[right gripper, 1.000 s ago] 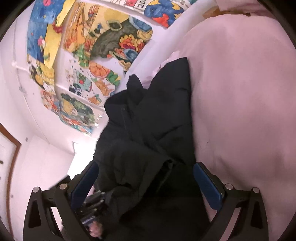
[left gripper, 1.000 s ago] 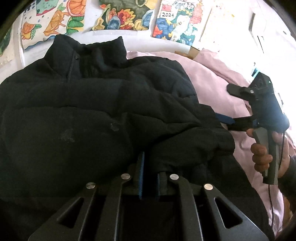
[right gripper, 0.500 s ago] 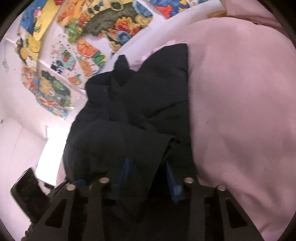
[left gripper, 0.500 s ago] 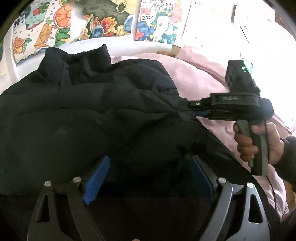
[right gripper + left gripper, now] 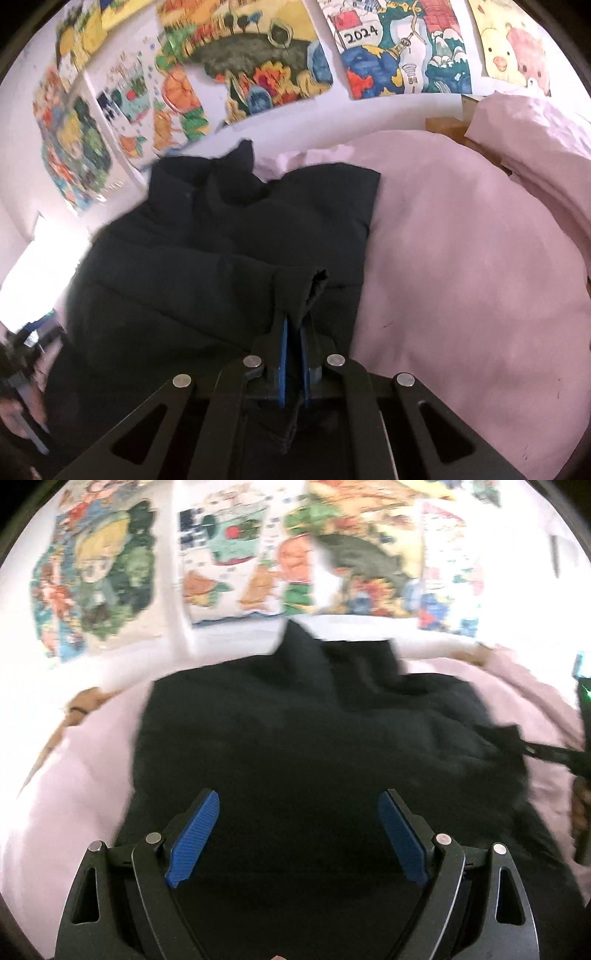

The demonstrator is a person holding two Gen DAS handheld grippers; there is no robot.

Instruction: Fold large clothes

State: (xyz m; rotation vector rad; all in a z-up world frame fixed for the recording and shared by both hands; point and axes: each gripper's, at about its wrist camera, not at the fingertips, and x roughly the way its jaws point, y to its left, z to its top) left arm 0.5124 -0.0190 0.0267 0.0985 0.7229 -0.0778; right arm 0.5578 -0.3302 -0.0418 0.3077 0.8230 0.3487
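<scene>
A black puffer jacket (image 5: 303,734) lies on a pink bedspread (image 5: 85,768), collar toward the wall. It also shows in the right wrist view (image 5: 221,258). My left gripper (image 5: 297,830) is open and empty, its blue pads (image 5: 194,830) spread just above the jacket's near part. My right gripper (image 5: 292,354) is shut on the jacket's sleeve cuff (image 5: 301,288), which lies folded across the jacket's body. The right gripper's tip (image 5: 535,751) shows at the right edge of the left wrist view.
The pink bedspread (image 5: 461,258) covers the bed to the right of the jacket. A pink pillow (image 5: 535,140) lies at the far right. Colourful posters (image 5: 258,55) cover the white wall behind. A wooden bed edge (image 5: 77,709) shows at the left.
My left gripper opened, let go of the jacket and pulled back. My right gripper closed on the sleeve cuff and carried it across the jacket.
</scene>
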